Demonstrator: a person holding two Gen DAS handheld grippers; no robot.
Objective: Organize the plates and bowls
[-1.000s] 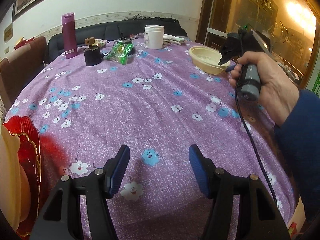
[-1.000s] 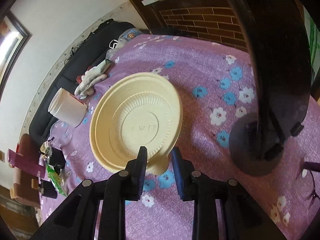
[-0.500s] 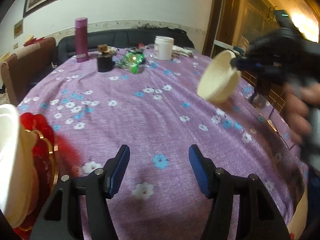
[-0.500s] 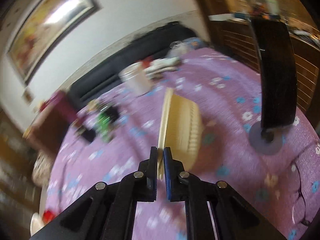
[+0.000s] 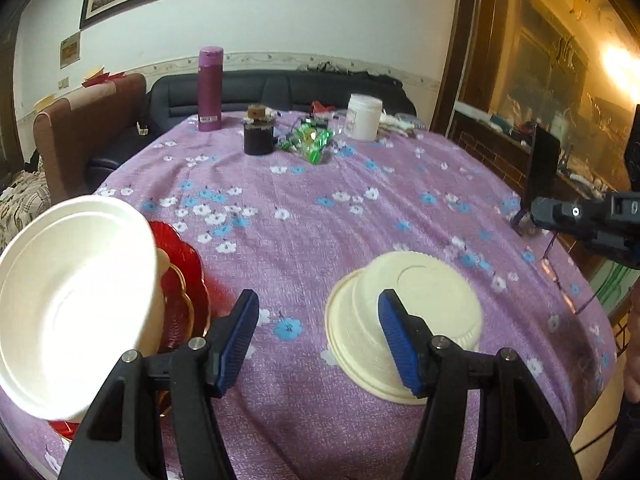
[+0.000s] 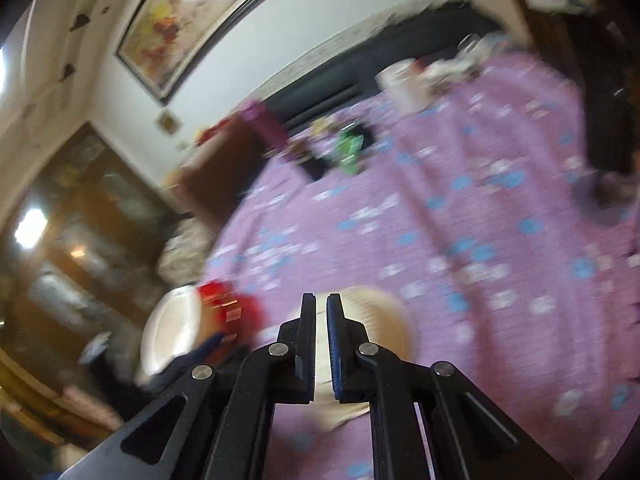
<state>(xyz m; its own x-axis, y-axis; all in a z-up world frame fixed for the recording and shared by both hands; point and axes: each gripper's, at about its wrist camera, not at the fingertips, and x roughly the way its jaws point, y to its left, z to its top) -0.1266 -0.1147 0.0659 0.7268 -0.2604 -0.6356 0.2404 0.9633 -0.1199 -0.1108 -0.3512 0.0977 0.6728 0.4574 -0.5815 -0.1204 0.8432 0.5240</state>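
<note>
Hovering over the purple flowered desk [image 5: 360, 216], the left tongs [image 5: 316, 340] stand half wide with nothing between their blue pads. Just past the right pad a cream bowl [image 5: 432, 300] lies upside down on the cloth, its near rim partly hidden by that pad. To the left a white bowl [image 5: 76, 304] tilts on edge against a red plate [image 5: 184, 264], most of which it covers; the picture's edge cuts both off.

The right tongs [image 6: 321, 312] are pinched nearly shut. The cream bowl [image 6: 384, 320] shows pale behind them, but the blur there hides whether any rim sits in the slit. From the left view only their dark body at the right edge can be made out. The far bottle [image 5: 210, 88], jar [image 5: 363, 116] and green wrappers [image 5: 310, 140] stand sharp.
</note>
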